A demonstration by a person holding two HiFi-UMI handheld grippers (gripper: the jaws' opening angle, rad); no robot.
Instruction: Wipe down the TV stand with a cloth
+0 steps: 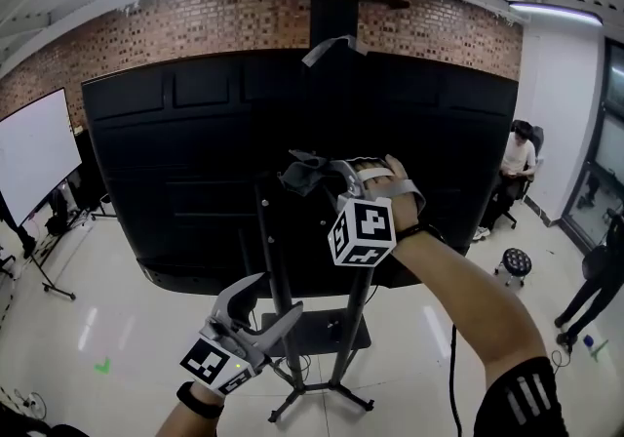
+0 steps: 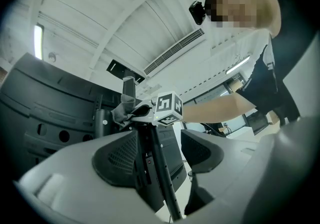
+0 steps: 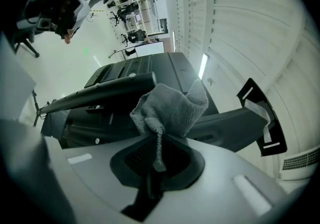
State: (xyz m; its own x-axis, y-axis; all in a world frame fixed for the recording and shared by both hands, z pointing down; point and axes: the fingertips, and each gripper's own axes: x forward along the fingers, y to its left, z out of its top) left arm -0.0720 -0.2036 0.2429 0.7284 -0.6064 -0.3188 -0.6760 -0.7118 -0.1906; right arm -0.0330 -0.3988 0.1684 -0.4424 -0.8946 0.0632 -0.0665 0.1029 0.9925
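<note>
Right claw (image 1: 315, 174) pinches the grey cloth (image 3: 172, 108) against the top of the stand post (image 1: 267, 250). Left claw (image 1: 278, 297), nearer, is spread, with the post between its jaws.

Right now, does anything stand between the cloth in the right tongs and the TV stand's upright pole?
Nothing visible does. The right tongs are shut on the grey cloth, which sits just beside the top of the upright pole, behind the TV. Whether they touch cannot be told.

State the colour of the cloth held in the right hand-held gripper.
Grey cloth, clearest in the right gripper view.
</note>
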